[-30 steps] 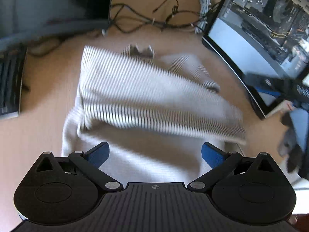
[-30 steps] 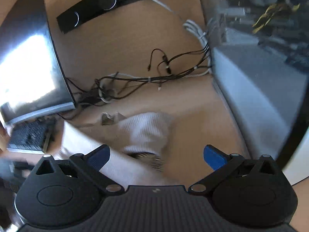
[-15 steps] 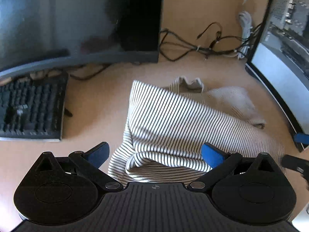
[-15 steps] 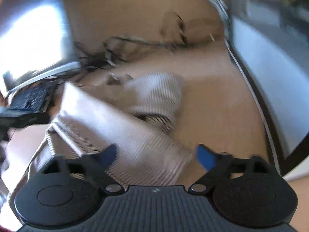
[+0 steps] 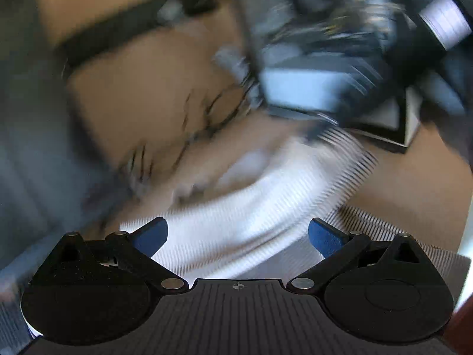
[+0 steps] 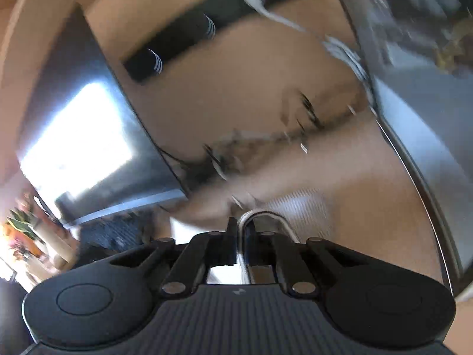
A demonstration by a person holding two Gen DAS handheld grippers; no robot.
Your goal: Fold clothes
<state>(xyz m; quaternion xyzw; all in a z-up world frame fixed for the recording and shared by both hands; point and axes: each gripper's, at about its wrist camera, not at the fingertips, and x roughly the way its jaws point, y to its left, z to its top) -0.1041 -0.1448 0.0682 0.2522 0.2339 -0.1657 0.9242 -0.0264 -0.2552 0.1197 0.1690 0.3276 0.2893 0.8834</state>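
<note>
We see a tan wooden table (image 6: 266,68) running across both views. A dark monitor (image 6: 88,124) stands on its left and catches a bright glare of window light. A keyboard (image 6: 118,230) lies below it. A black power strip (image 6: 207,26) lies at the back, and a tangle of cables (image 6: 295,124) lies in the middle. On the right stands an open computer case (image 5: 340,53), badly blurred.
</note>
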